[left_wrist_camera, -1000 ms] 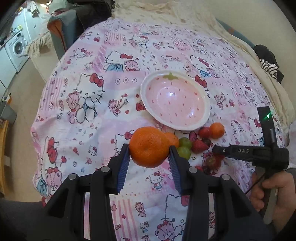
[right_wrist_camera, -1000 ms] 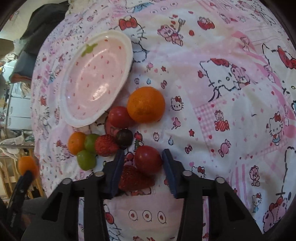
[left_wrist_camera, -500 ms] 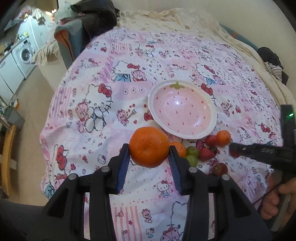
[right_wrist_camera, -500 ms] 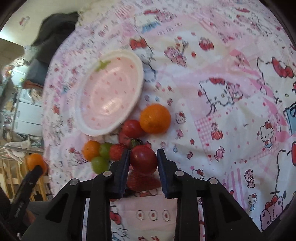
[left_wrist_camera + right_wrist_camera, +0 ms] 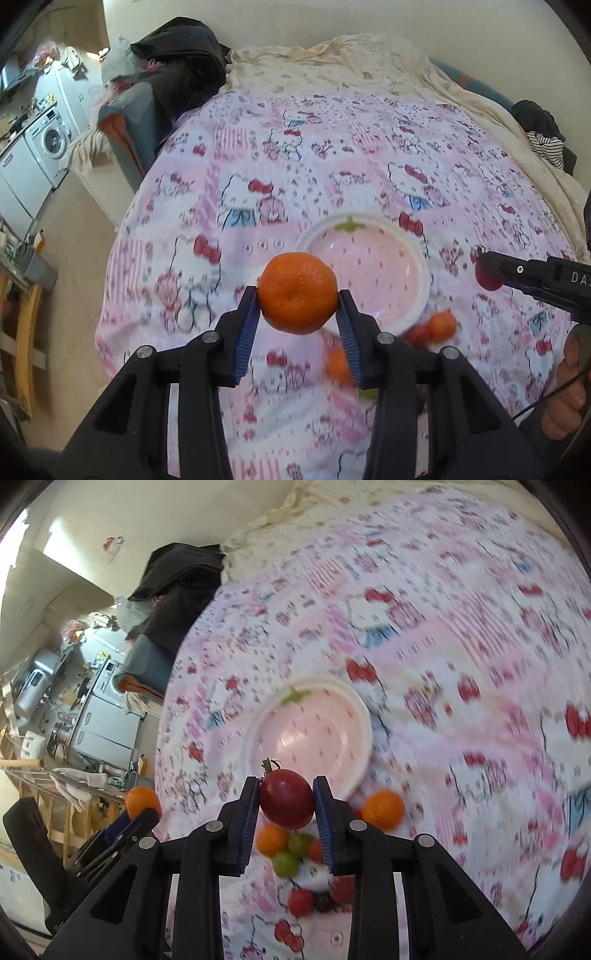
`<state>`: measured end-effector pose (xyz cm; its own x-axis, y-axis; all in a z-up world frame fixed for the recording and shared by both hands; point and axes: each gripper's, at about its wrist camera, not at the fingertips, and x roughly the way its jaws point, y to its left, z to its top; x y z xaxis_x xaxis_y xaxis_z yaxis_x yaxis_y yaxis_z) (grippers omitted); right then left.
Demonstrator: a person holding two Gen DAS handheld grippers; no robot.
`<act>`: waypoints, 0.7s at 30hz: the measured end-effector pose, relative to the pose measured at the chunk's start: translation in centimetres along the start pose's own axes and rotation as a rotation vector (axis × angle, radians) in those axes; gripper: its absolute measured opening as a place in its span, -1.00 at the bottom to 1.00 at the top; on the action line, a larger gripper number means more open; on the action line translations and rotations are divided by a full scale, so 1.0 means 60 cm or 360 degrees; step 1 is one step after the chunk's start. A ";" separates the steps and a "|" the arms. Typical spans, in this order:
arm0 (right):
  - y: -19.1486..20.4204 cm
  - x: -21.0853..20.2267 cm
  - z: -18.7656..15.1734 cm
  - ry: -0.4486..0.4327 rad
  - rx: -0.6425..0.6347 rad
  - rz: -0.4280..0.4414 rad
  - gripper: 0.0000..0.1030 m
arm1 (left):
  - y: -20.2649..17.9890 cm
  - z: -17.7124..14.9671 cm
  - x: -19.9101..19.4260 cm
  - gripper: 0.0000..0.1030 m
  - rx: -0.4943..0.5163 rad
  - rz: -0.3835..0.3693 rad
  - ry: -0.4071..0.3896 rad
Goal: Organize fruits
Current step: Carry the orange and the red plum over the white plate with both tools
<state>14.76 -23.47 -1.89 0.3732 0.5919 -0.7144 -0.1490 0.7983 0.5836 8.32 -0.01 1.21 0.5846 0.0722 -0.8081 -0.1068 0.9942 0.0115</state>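
Pink cartoon-cat bedsheet (image 5: 295, 177) over the bed, cream blanket (image 5: 351, 62) at far edge, dark clothing pile (image 5: 181, 55) beyond, washing machine (image 5: 48, 140) far left, striped garment (image 5: 546, 146) right.

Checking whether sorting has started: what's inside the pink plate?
Nothing shows on the pink plate. The red fruit and right gripper cover its near rim.

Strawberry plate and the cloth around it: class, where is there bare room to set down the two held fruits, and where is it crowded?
The plate is bare inside. The cloth left of the plate and beyond it is free too. It is crowded along the plate's near edge, where small fruits cluster. The left gripper holds the orange; the right gripper holds the red fruit.
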 end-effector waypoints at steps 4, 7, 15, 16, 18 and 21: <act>0.009 0.021 0.038 0.0004 -0.0062 -0.0020 -0.40 | -0.013 0.039 0.032 -0.27 0.0066 0.0028 0.0002; 0.011 0.050 0.067 0.0024 -0.0107 -0.0066 -0.40 | -0.019 0.060 0.067 -0.27 0.0076 0.0021 0.0035; -0.032 0.144 0.084 0.0145 -0.0136 -0.0123 -0.40 | -0.033 0.053 0.199 -0.27 0.0082 -0.0057 0.0234; -0.041 0.153 0.080 0.0163 -0.0129 -0.0146 -0.40 | -0.034 0.048 0.213 -0.27 0.0079 -0.0074 0.0245; -0.053 0.171 0.075 0.0200 -0.0119 -0.0183 -0.40 | -0.039 0.037 0.232 -0.27 0.0090 -0.0086 0.0265; -0.065 0.199 0.065 0.0272 -0.0131 -0.0247 -0.40 | -0.049 0.028 0.245 -0.26 0.0131 -0.0117 0.0289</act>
<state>23.34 -19.94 -11.20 0.2381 0.4659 -0.8522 -0.1784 0.8835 0.4332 18.59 -1.72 -9.70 0.4334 -0.0092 -0.9012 0.0012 1.0000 -0.0097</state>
